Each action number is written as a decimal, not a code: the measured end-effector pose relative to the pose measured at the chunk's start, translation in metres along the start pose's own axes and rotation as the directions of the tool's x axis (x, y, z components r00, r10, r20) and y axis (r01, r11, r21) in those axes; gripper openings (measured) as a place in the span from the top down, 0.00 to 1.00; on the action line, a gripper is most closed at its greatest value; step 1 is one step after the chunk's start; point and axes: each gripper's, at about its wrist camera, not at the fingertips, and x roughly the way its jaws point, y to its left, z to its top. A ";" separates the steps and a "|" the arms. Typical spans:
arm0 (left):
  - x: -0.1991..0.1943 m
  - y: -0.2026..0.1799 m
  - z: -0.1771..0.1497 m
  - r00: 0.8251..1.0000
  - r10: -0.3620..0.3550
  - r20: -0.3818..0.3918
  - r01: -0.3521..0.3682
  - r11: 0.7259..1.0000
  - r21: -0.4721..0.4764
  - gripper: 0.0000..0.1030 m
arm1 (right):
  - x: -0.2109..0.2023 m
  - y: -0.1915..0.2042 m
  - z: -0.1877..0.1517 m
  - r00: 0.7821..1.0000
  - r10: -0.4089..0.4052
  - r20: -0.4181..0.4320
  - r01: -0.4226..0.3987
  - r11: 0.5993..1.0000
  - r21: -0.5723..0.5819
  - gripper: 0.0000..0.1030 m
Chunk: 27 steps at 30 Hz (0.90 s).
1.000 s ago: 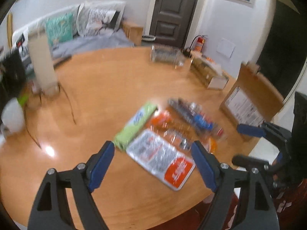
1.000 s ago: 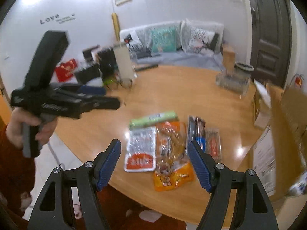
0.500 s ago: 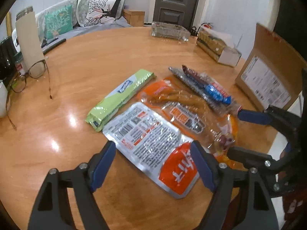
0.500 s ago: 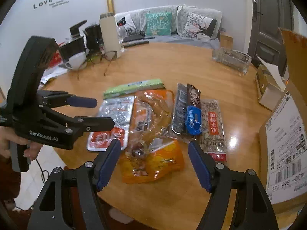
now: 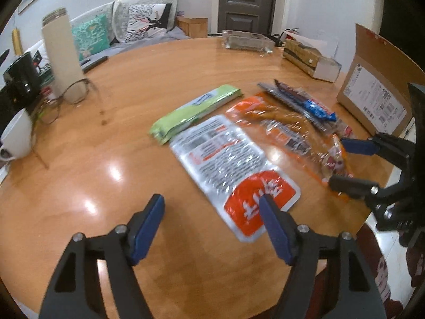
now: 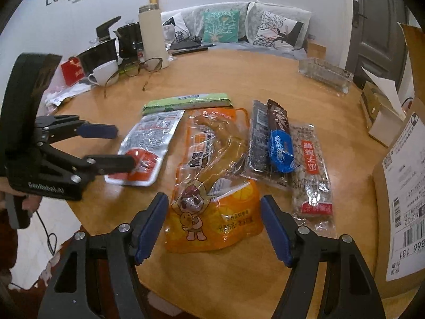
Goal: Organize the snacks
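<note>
Several snack packs lie side by side on the round wooden table [image 5: 79, 186]: a green pack [image 5: 194, 109] [image 6: 186, 103], a silver pack with a red end [image 5: 233, 170] [image 6: 148, 143], an orange pack [image 5: 287, 135] [image 6: 215, 186], a dark bar with a blue end [image 6: 279, 138], and a clear nut bar [image 6: 310, 172]. My left gripper [image 5: 212, 212] [image 6: 122, 146] is open just above the table, its right finger over the silver pack's red end. My right gripper [image 6: 215, 212] [image 5: 342, 162] is open and empty over the orange pack's near end.
An open cardboard box [image 5: 377, 79] [image 6: 403, 175] stands at the table's right edge. Glasses [image 6: 143, 66], a white cup [image 6: 103, 74], a tall beige bottle [image 5: 62, 53], a glass tray [image 6: 325, 74] and a small box [image 5: 310, 58] sit further back.
Both grippers have come down and forward toward the snacks. The left one has shifted left, so the silver pack now lies by its right finger. Both stay open.
</note>
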 end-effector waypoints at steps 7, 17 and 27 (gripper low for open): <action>-0.003 0.010 0.001 0.998 -0.052 -0.023 0.050 0.995 -0.081 0.31 | 0.001 0.006 -0.002 1.000 -0.004 0.000 0.004 1.000 -0.008 0.32; 0.021 -0.027 0.031 0.999 -0.007 -0.049 0.003 0.997 -0.082 0.26 | 0.000 0.007 -0.001 1.000 0.004 0.004 -0.004 1.000 -0.010 0.32; 0.020 -0.033 0.026 1.000 0.004 -0.019 -0.003 1.000 0.002 0.32 | 0.005 0.009 0.000 0.999 -0.005 0.032 0.005 1.000 -0.011 0.33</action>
